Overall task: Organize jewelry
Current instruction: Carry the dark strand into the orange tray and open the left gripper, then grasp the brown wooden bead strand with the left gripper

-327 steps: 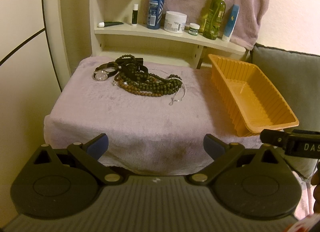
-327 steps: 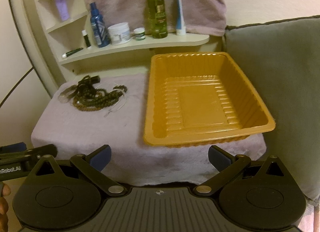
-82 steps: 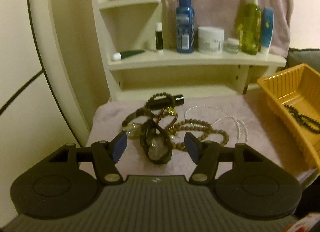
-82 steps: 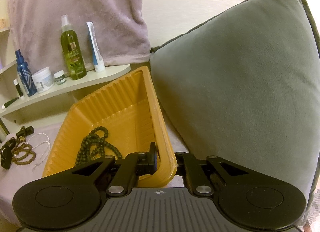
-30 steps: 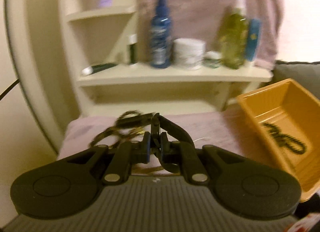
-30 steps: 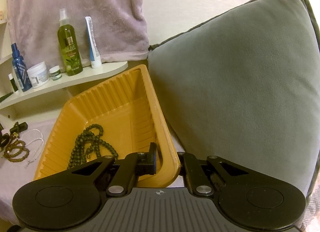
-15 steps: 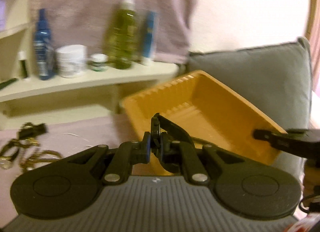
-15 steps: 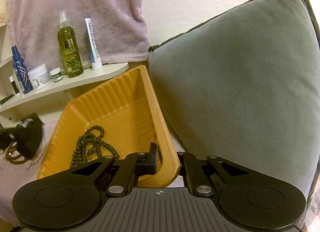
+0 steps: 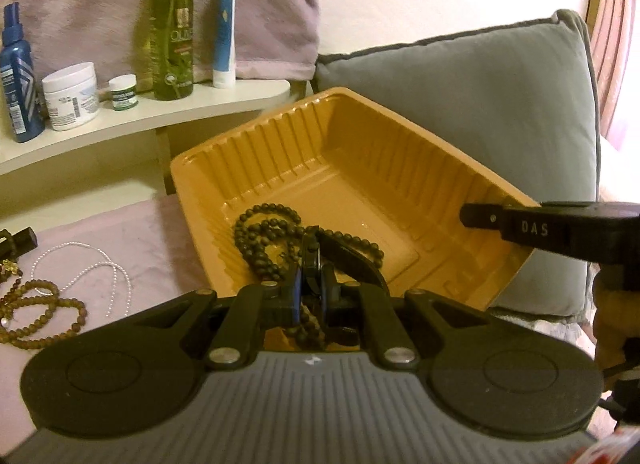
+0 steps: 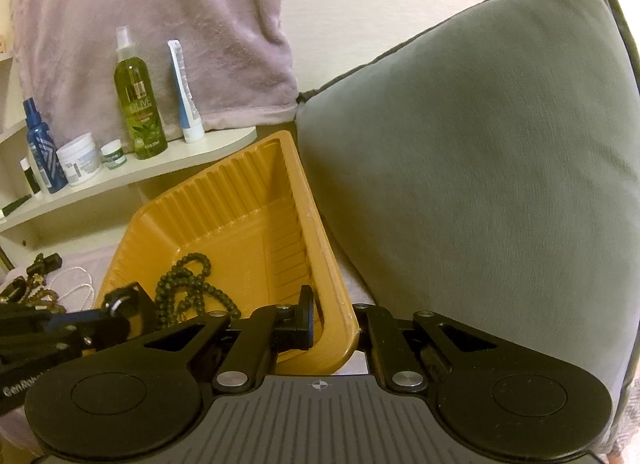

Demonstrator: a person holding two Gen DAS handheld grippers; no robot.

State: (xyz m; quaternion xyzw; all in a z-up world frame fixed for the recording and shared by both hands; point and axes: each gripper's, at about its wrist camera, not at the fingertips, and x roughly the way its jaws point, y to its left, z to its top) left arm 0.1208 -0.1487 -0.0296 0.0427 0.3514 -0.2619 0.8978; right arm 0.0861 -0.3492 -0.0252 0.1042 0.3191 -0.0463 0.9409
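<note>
Left claw (image 9: 310,292) pinches a black strap over the orange tray (image 9: 192,200); right claw (image 10: 334,324) clamps its rim. Dark beads (image 9: 264,232) inside; brown beads (image 9: 44,304) and pearl strand (image 9: 108,276) remain on the bench.

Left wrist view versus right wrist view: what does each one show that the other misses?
Only the left wrist view shows the brown bead strand on the cloth and the black strap pinched in the left gripper.

Only the right wrist view shows the right gripper clamped on the orange tray rim, and the black tube on the shelf.

Both show the dark beads in the tray, the olive bottle and the grey cushion.
</note>
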